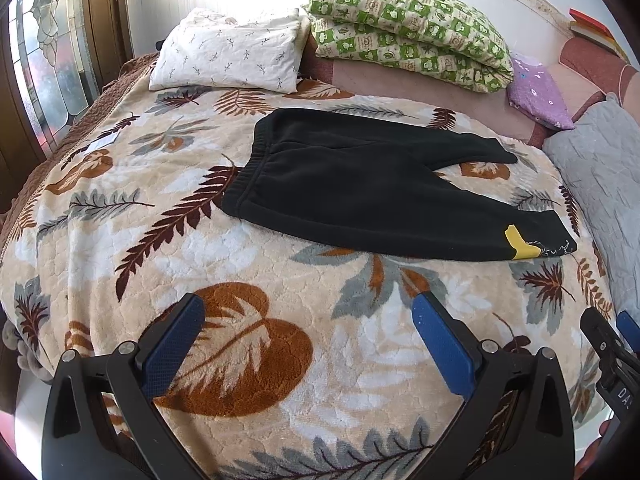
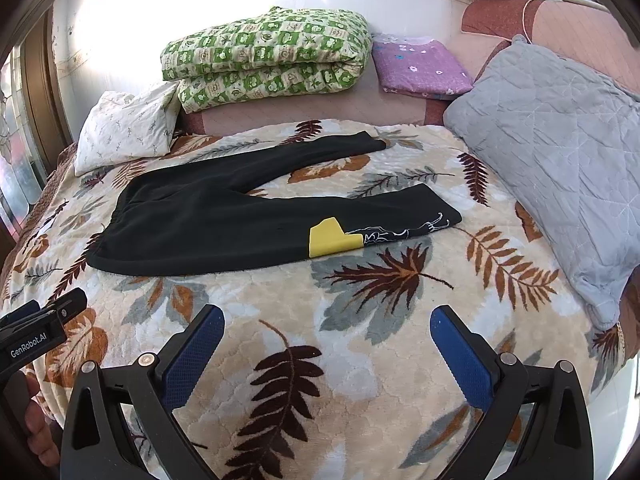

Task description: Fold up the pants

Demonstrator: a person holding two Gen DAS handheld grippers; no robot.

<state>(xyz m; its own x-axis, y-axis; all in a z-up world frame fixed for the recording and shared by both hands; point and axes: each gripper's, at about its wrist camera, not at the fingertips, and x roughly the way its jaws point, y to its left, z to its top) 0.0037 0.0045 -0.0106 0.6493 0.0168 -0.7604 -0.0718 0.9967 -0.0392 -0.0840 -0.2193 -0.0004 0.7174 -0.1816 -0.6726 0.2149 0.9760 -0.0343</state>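
Black pants (image 1: pixel 360 184) lie flat and unfolded on the leaf-patterned blanket (image 1: pixel 160 240), waistband to the left, both legs spread toward the right. The near leg bears a yellow patch (image 1: pixel 518 242) by its cuff. They also show in the right wrist view (image 2: pixel 224 224) with the yellow patch (image 2: pixel 332 238). My left gripper (image 1: pixel 308 332) is open and empty, above the blanket in front of the pants. My right gripper (image 2: pixel 328 340) is open and empty, also short of the pants. The right gripper's edge shows in the left wrist view (image 1: pixel 612 352).
A white pillow (image 1: pixel 228 54), a folded green checked quilt (image 1: pixel 408 28) and a purple folded cloth (image 1: pixel 540 92) lie at the far side. A grey quilted pillow (image 2: pixel 560 152) lies at the right. A glass door (image 1: pixel 44 48) stands at left.
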